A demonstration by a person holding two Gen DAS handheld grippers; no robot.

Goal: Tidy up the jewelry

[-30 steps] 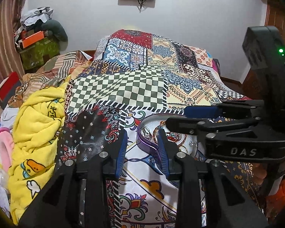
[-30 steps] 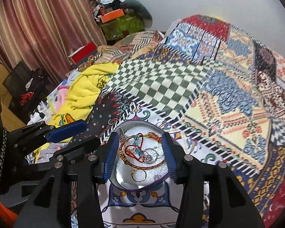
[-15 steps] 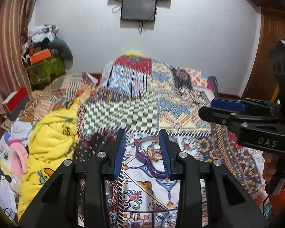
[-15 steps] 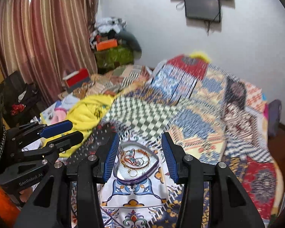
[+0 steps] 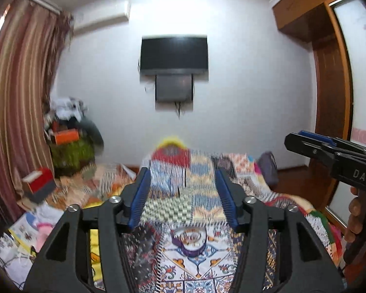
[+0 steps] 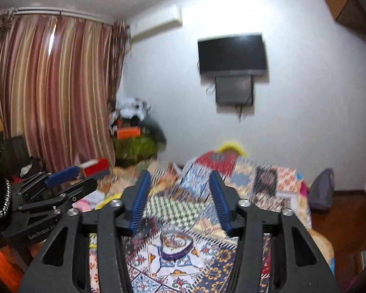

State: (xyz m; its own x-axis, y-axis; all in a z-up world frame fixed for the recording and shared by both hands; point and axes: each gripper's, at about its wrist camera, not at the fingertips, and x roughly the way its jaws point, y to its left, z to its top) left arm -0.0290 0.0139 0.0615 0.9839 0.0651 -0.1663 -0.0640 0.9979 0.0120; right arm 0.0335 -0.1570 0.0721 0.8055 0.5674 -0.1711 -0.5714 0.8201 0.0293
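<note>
Hovering both tongs, left and right, gaping and empty, above the tray at 6 o'clock; next I'm descending toward its jewelry.

A white wall carries a dark television; left of it striped curtains, below it a patchwork-covered bed

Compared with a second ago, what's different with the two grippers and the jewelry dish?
Both the left gripper and the right gripper pulled up and back from the heart-shaped jewelry dish, and the left one's jaws spread wider. Nothing was grasped or released. The dish stayed on the patchwork bedspread, jewelry still inside.
</note>
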